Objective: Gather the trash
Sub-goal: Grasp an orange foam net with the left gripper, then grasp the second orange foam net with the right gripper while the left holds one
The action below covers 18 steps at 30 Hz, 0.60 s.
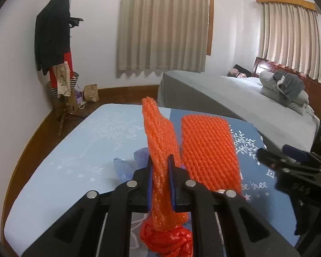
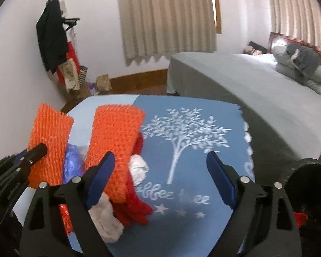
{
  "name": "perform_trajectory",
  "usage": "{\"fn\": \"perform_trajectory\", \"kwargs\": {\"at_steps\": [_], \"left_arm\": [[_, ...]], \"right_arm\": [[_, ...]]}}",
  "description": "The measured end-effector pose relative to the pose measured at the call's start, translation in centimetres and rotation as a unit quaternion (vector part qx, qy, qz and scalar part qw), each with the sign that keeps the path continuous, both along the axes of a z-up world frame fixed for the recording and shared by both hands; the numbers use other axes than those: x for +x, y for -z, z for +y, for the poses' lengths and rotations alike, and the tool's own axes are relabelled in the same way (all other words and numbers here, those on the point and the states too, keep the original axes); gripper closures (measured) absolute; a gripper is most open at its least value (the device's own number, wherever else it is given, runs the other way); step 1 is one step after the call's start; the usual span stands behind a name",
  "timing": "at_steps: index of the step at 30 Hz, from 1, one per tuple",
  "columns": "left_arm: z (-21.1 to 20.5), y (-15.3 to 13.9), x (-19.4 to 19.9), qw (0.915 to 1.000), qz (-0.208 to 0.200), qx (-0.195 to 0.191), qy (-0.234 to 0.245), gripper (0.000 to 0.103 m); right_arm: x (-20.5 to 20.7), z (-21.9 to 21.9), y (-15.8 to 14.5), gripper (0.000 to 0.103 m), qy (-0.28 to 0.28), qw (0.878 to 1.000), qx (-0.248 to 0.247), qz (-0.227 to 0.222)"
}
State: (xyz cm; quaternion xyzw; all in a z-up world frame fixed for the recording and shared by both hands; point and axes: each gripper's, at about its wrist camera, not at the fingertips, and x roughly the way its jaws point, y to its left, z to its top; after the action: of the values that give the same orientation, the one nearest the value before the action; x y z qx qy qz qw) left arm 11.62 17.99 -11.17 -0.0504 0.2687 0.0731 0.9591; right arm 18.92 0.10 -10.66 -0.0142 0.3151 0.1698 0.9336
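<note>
My left gripper is shut on an orange foam net sleeve and holds it upright above the blue table mat; it also shows in the right wrist view. A second orange foam net lies on the mat beside it, also in the right wrist view. Under the sleeve sits a bunch of red mesh. My right gripper is open and empty above the mat, right of the second net. Crumpled white tissue, red cloth-like trash and blue plastic lie by the nets.
A black bin stands at the table's right edge with a red scrap inside. A grey bed stands behind the table. A coat rack stands in the left corner, with bags on the floor.
</note>
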Motion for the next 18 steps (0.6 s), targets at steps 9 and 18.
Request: {"fn": "perform_trajectory", "kwargs": {"at_steps": [9, 18], "left_arm": [[0.3, 0.3, 0.3, 1.0, 0.001, 0.0, -0.004, 0.09], [0.3, 0.3, 0.2, 1.0, 0.002, -0.003, -0.006, 0.09]], "right_arm": [[1.9, 3.4, 2.2, 0.036, -0.035, 0.999, -0.018, 0.036], [1.9, 4.6, 2.1, 0.088, -0.092, 0.994, -0.003, 0.053]]}}
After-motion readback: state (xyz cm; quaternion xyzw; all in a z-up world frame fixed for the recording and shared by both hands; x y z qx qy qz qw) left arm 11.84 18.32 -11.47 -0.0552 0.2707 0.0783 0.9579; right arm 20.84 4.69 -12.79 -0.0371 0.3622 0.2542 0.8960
